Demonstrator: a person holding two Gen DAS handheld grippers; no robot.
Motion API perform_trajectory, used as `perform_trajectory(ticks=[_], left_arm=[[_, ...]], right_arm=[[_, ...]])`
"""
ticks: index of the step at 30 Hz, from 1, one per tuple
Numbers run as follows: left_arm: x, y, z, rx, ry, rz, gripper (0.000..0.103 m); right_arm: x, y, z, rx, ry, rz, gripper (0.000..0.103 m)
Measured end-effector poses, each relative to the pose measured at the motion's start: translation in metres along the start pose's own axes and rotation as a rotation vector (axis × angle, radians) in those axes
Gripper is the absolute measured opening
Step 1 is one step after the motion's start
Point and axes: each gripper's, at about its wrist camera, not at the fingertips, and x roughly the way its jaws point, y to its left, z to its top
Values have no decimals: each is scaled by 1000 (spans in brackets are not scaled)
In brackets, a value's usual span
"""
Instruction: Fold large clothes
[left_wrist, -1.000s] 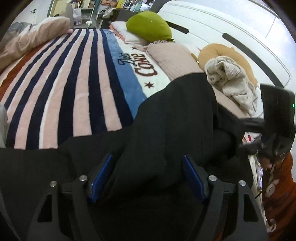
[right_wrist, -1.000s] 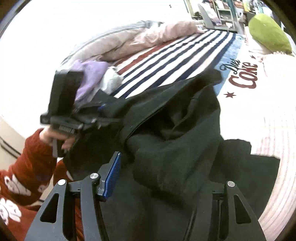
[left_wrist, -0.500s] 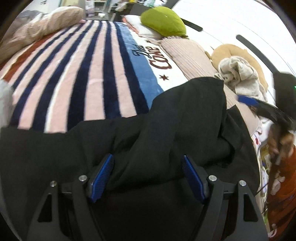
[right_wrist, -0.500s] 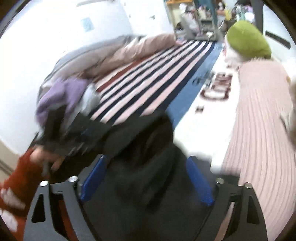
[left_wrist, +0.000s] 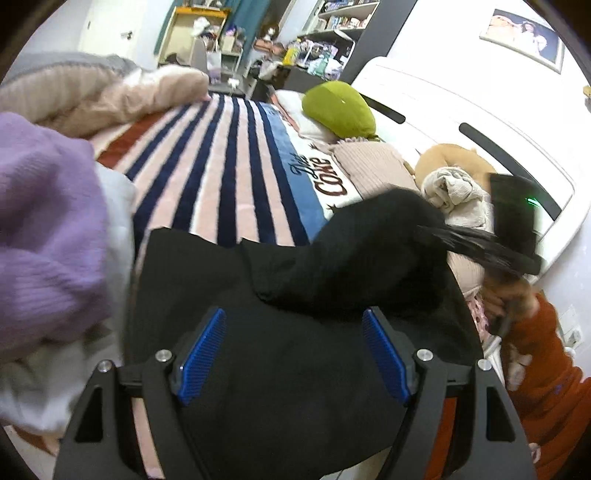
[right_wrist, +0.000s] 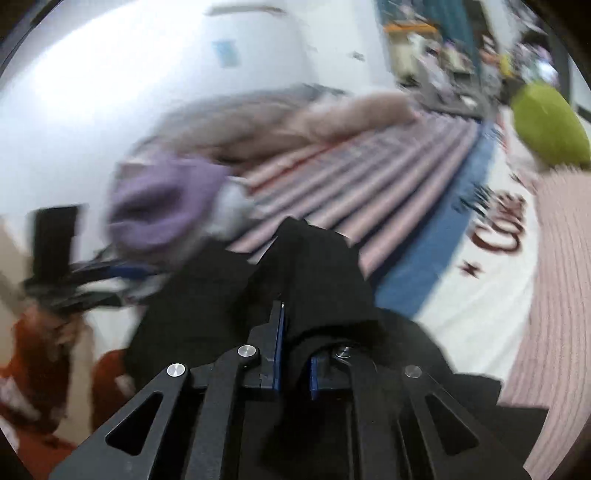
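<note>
A large black garment (left_wrist: 295, 302) lies at the near edge of the striped blanket (left_wrist: 221, 173) on the bed. My left gripper (left_wrist: 291, 350) is open, its blue pads (left_wrist: 201, 354) spread above the flat black cloth, holding nothing. My right gripper (right_wrist: 293, 350) is shut on a raised fold of the black garment (right_wrist: 314, 266), which drapes over its fingers. In the left wrist view the right gripper (left_wrist: 480, 247) pulls a peak of the cloth up at the right. In the right wrist view the left gripper (right_wrist: 85, 280) shows blurred at the left.
A purple knit (left_wrist: 48, 229) on white clothes sits at the left. A green pillow (left_wrist: 338, 109), a pink ribbed cloth (left_wrist: 373, 166) and a cream garment (left_wrist: 454, 192) lie by the white headboard (left_wrist: 461, 122). A beige duvet (left_wrist: 92, 96) is bunched at the far left.
My right gripper has closed on a fold of the black garment and lifted it. My left gripper has drawn back and left, so the cloth between its pads now lies flat.
</note>
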Motion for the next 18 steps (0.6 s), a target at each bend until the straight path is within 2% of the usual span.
perform_trajectory(ticks=[2, 6, 7, 9, 10, 11, 14, 16, 18], left_arm=[[-9, 3, -2, -17, -15, -6, 73], [-14, 2, -14, -49, -18, -26, 74], [-11, 1, -18, -62, -6, -41, 74], [-3, -2, -25, -74, 28, -75, 75], [1, -4, -31, -70, 49, -86, 75], [5, -6, -35, -65, 66, -85, 75], [9, -7, -48, -61, 98, -39, 75], [-5, 0, -59, -98, 59, -34, 75], [-21, 9, -71, -120, 18, -20, 82]], right_arm=[[-10, 34, -10, -72, 10, 67, 6], [12, 98, -60, -177, 173, 143, 10], [23, 106, -73, -179, 218, 150, 14], [48, 116, -102, -167, 327, 148, 43], [58, 118, -116, -159, 376, 134, 44], [61, 120, -123, -155, 389, 125, 45], [47, 127, -131, -102, 348, 126, 53], [26, 133, -127, -52, 271, 167, 56], [6, 138, -119, -15, 169, 169, 56]])
